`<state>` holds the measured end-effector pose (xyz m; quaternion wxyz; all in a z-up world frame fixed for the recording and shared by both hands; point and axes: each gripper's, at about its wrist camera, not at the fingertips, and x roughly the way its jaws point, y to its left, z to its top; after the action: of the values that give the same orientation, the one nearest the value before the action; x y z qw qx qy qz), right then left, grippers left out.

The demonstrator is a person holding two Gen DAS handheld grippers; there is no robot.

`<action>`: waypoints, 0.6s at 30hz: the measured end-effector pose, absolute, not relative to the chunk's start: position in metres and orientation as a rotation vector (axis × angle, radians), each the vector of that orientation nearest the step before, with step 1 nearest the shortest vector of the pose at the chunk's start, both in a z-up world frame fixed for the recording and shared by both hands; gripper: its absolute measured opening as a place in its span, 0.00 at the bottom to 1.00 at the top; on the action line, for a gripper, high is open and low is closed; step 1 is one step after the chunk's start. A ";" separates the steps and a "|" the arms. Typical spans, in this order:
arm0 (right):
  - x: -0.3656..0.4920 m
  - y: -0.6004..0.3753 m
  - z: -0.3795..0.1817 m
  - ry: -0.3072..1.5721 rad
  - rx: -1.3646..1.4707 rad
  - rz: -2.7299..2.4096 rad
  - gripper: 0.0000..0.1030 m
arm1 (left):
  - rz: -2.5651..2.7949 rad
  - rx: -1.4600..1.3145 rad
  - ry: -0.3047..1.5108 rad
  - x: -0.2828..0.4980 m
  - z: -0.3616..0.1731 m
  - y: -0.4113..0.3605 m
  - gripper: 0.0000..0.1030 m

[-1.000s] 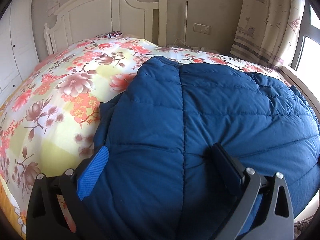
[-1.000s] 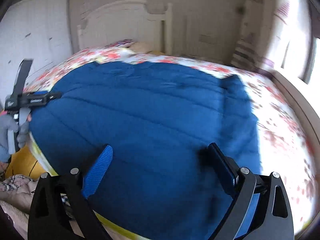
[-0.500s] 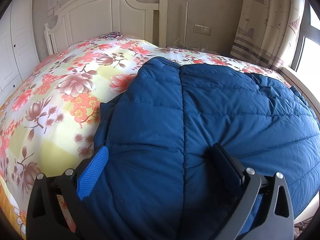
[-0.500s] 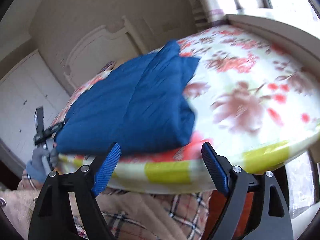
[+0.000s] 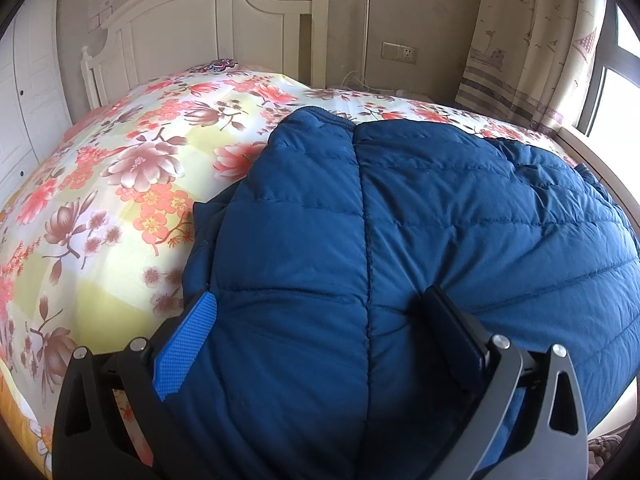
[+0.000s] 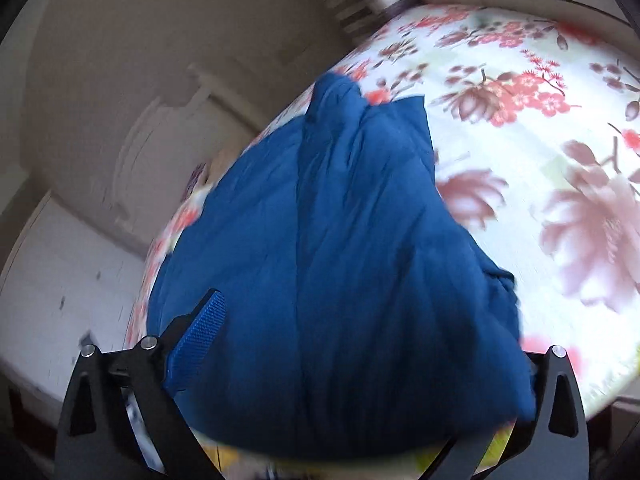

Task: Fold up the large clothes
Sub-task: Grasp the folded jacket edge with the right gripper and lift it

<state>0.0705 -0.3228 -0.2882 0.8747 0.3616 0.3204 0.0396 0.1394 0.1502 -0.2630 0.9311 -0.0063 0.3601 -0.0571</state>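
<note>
A folded, dark blue quilted jacket (image 5: 400, 220) lies on the floral bed sheet (image 5: 132, 184). My left gripper (image 5: 320, 296) stands wide over its near edge, with padded fabric bulging between the fingers and the left blue pad (image 5: 188, 344) bare beside it. In the blurred, tilted right wrist view the jacket (image 6: 340, 260) runs away from me across the sheet (image 6: 540, 128). My right gripper (image 6: 368, 320) straddles its near end and its jaws are opening. The fabric fills the gap and hides the right finger.
A white headboard (image 5: 192, 24) stands at the far end of the bed, with a white wardrobe (image 5: 28, 92) to the left. A patterned curtain (image 5: 520, 40) and a window (image 5: 616, 60) are on the right. The bed's near edge (image 6: 600, 384) drops off beside the right gripper.
The right gripper swung along the bed's edge and rolled, so its view is now tilted and the jacket's end lies between its jaws. The left gripper and the jacket under it have not moved.
</note>
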 end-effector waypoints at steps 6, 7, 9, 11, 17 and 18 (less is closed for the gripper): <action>0.067 -0.333 -0.304 0.519 0.918 0.171 0.38 | -0.119 -0.019 0.737 0.139 -0.264 0.149 0.98; 0.063 -0.338 -0.306 0.496 0.941 0.193 0.36 | -0.116 -0.016 0.747 0.139 -0.262 0.148 0.98; 0.047 -0.346 -0.306 0.432 0.985 0.235 0.31 | -0.097 -0.029 0.778 0.137 -0.254 0.144 0.97; 0.035 -0.349 -0.300 0.395 0.971 0.255 0.30 | -0.131 -0.042 0.771 0.133 -0.236 0.133 0.97; 0.017 -0.342 -0.268 0.329 0.869 0.279 0.30 | -0.223 0.092 0.674 0.159 -0.173 0.046 0.98; 0.014 -0.340 -0.262 0.319 0.848 0.281 0.30 | -0.235 0.119 0.700 0.178 -0.173 0.027 0.98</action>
<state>0.0138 -0.3401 -0.2618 0.8897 0.4081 0.1538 0.1353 0.1777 0.0275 -0.1733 0.9308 0.0582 0.3420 -0.1147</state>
